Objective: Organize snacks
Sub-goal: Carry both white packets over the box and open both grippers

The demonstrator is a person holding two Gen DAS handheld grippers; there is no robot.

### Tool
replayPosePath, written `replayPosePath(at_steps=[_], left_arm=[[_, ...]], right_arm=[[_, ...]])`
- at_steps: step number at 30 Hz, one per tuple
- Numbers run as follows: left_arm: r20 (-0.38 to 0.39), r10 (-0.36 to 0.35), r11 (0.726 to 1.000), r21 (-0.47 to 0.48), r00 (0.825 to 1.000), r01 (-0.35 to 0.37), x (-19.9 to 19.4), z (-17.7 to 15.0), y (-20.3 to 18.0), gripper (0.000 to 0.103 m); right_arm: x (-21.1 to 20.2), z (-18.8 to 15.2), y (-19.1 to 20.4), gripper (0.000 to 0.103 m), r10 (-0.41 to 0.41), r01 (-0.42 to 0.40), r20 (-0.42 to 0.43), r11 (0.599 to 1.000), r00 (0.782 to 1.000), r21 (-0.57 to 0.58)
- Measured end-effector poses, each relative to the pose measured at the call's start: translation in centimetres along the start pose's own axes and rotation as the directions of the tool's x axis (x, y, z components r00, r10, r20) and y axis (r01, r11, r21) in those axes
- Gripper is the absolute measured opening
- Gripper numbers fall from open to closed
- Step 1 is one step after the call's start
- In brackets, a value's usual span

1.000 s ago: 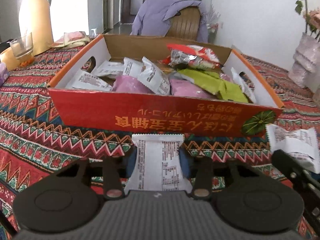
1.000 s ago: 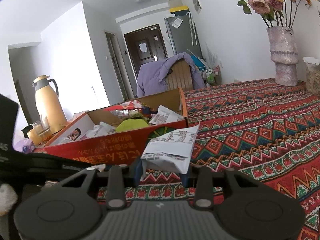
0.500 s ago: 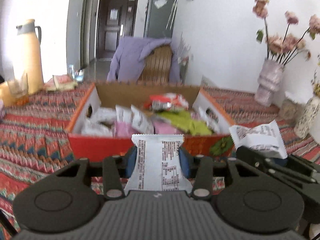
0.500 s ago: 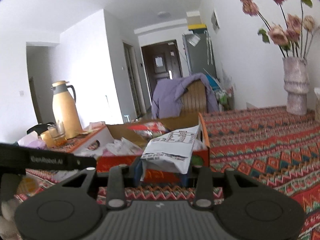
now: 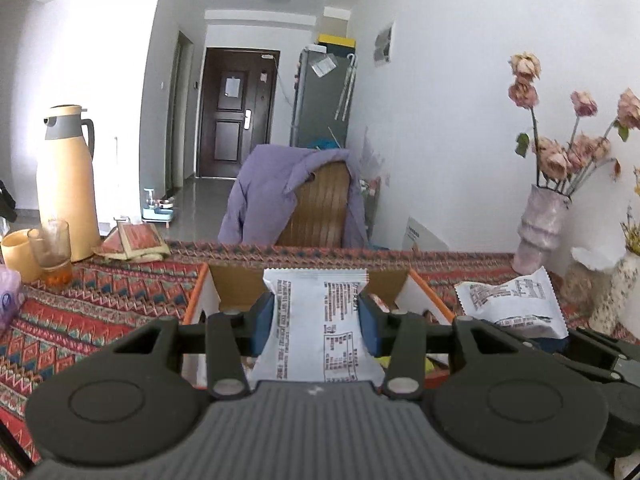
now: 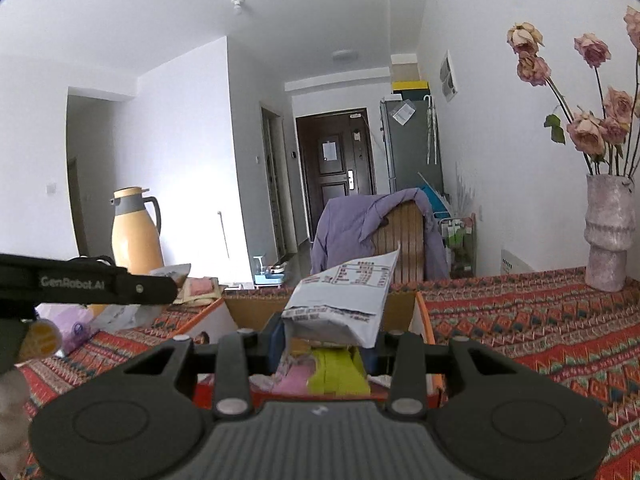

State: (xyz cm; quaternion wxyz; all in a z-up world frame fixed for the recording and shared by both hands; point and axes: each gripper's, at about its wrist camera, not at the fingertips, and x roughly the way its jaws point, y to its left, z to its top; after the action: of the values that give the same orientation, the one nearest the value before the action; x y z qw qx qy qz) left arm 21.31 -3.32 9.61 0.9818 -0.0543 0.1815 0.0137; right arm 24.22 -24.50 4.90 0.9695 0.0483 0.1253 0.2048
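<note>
My left gripper is shut on a white snack packet, held upright above the near edge of the orange cardboard box. My right gripper is shut on a second white snack packet, tilted, above the same box. That packet also shows in the left wrist view, to the right. Pink and green snack packets lie inside the box below my right gripper.
A yellow thermos, a glass and a yellow cup stand on the patterned tablecloth at left. A vase of dried roses stands at right. A chair with a purple jacket is behind the table.
Both grippers have risen and moved forward with their packets, from in front of the box to above it. The cameras now look level across the room.
</note>
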Motion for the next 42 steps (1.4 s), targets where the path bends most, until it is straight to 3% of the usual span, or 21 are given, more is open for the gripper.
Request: replayPosePath(at_steps=[13,21,29,32,33,34,35,37,38,42], left_arm=[[0.015,0.065,0.997,-0.051,0.998,-0.065,7.1,1.2,1.9,0.045],[-0.033,0.085,0.993,-0.077,0.996,-0.087,11.6,-0.8,3.2,0.045],[-0.053,0.096,0.993,-0.07,0.994,-0.099,12.6,-2.1,4.4,0.047],[-0.065,0.089,0.993,-0.075,0.994,-0.094,12.8,-2.5,4.8,0.053],[-0.059,0.086,0.993,-0.08,0.995,-0.09,12.7,-2.7,5.0,0.063],[-0.051,0.089,0.992,-0.086,0.995,-0.093,12.6,-2.6,5.1,0.079],[-0.036,0.096,0.991,-0.091,0.995,-0.099,12.4,-2.6,5.1,0.085],[0.003,0.099,0.99,-0.1,0.995,-0.098,11.7,-2.5,5.3,0.102],[0.019,0.097,0.99,-0.103,0.995,-0.095,11.4,-2.5,5.3,0.103],[0.036,0.094,0.99,-0.111,0.995,-0.09,11.1,-2.4,5.0,0.103]], right_arm=[[7.2,2.3,0.2,0.037,-0.01,0.01,-0.034,1.0,0.999,-0.001],[10.5,0.4,-0.3,0.037,-0.014,0.015,-0.042,1.0,0.999,0.007],[12.1,-0.9,-1.8,0.037,-0.022,0.024,-0.082,0.999,0.996,0.027],[12.7,-1.3,-1.9,0.046,-0.022,0.024,-0.115,0.999,0.993,0.021],[12.8,-1.4,-1.9,0.05,-0.024,0.026,-0.12,0.999,0.992,0.019],[12.8,-1.5,-1.9,0.059,-0.022,0.024,-0.125,1.0,0.992,0.019],[12.8,-1.6,-1.9,0.065,-0.015,0.019,-0.131,1.0,0.991,0.024],[12.8,-1.8,-2.0,0.099,-0.011,0.015,-0.137,0.999,0.99,0.03],[12.7,-1.9,-2.0,0.103,-0.012,0.016,-0.135,0.999,0.991,0.029],[12.4,-2.1,-2.5,0.103,-0.019,0.025,-0.133,0.999,0.991,0.042]])
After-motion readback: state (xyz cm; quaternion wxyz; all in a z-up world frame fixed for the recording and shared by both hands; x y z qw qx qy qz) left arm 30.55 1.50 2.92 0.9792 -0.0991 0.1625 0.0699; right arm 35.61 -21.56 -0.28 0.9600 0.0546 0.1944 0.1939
